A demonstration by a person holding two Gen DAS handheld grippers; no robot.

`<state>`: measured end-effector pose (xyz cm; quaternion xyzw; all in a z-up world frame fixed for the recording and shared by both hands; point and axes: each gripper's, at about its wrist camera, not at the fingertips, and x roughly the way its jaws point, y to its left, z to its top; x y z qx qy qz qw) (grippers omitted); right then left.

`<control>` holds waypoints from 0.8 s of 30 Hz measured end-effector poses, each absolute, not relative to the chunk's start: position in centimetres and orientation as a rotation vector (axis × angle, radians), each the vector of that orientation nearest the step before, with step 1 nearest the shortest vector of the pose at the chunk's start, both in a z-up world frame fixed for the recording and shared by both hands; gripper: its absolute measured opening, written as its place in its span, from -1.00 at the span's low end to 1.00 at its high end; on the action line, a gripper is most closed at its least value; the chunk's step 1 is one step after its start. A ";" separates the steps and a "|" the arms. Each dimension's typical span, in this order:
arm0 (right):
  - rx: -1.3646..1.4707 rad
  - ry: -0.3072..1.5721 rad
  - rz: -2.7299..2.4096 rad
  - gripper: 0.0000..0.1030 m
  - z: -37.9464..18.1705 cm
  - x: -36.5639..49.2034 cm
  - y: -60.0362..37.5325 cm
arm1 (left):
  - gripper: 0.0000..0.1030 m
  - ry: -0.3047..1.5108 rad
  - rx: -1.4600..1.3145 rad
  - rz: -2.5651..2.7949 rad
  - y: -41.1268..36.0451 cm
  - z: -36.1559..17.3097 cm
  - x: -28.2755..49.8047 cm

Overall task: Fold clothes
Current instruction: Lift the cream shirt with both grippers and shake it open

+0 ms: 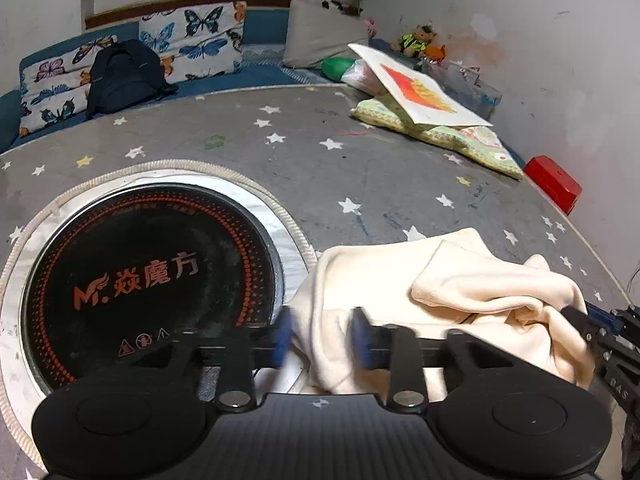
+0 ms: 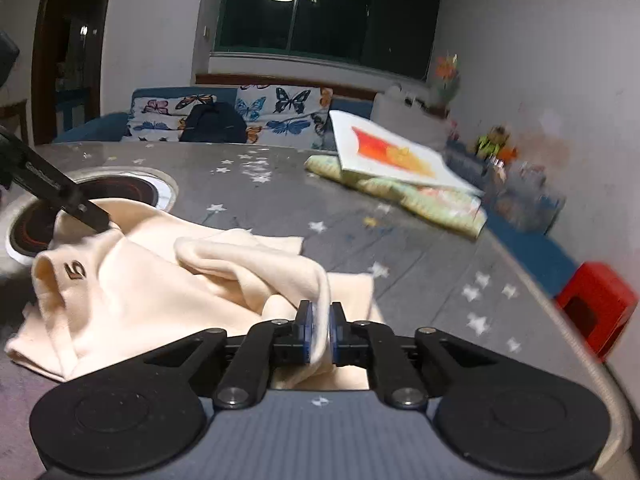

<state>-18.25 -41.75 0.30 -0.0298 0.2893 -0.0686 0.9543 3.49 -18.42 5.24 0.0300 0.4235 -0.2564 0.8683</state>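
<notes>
A cream garment (image 1: 440,292) lies crumpled on the grey star-print tablecloth (image 1: 320,168); in the right wrist view (image 2: 160,280) it shows a small dark logo. My left gripper (image 1: 322,336) is open, its blue pads either side of a cloth edge without pinching it. My right gripper (image 2: 320,332) is shut on a fold of the garment and lifts it slightly. The right gripper also shows at the right edge of the left wrist view (image 1: 600,332). The left gripper's finger shows in the right wrist view (image 2: 60,192), over the cloth's far left.
A round black induction cooktop (image 1: 148,280) is set into the table left of the garment. A painted canvas (image 1: 416,92) leans on a green cushion (image 1: 460,136) at the far right. A red stool (image 2: 596,304) stands past the table edge. A sofa with butterfly pillows (image 1: 192,40) and a dark backpack (image 1: 120,72) stands behind.
</notes>
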 end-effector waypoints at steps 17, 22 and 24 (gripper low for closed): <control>-0.029 0.576 -0.060 -0.94 2.7 -16.6 -41.1 | -0.77 0.867 -0.081 -0.521 -14.3 5.9 5.1; -0.082 0.490 -0.030 -0.95 5.8 -12.9 -39.0 | -0.78 0.783 -0.121 -0.450 -10.6 8.8 6.2; -0.093 0.451 -0.021 -0.95 7.3 -11.2 -38.1 | -0.78 0.745 -0.141 -0.400 -8.5 10.3 7.0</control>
